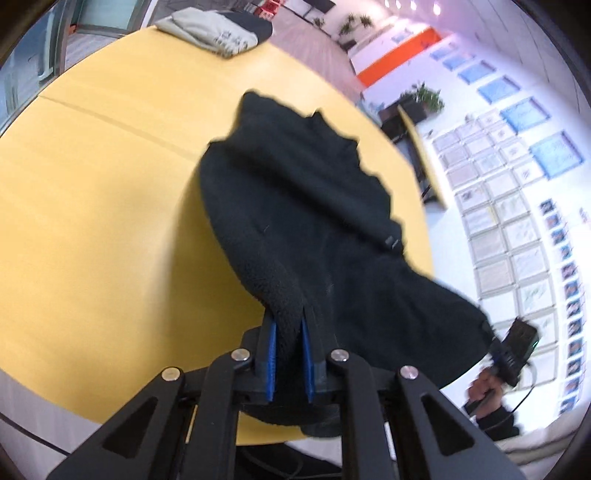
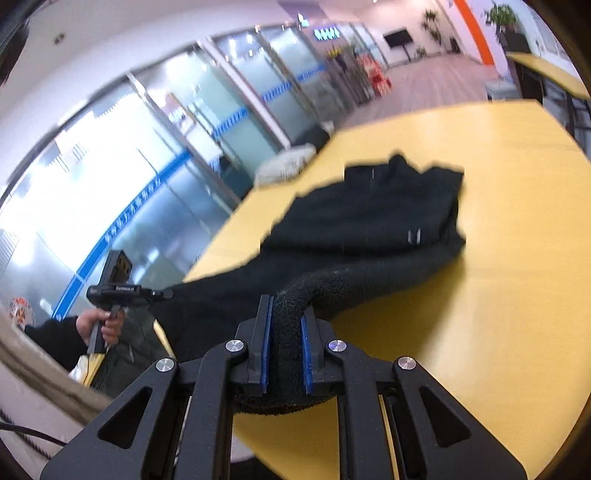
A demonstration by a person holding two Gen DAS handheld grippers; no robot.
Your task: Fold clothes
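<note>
1. An open office hall with glass partitions and framed pictures on the wall; a yellow desk (image 1: 92, 206) carries the work, with a folded grey garment (image 1: 216, 31) at its far end.
2. The black fleece (image 1: 306, 206) lies partly on the desk, its near edge lifted off it.
3. The left gripper (image 1: 290, 360) has its jaws closed on a thick roll of that edge; the right gripper (image 2: 286, 354) pinches another part of the edge the same way.
4. To fold well, I judge: keep both grips level, hold the span between them taut, carry it evenly over the rest, and lay it down flat before letting go.
</note>
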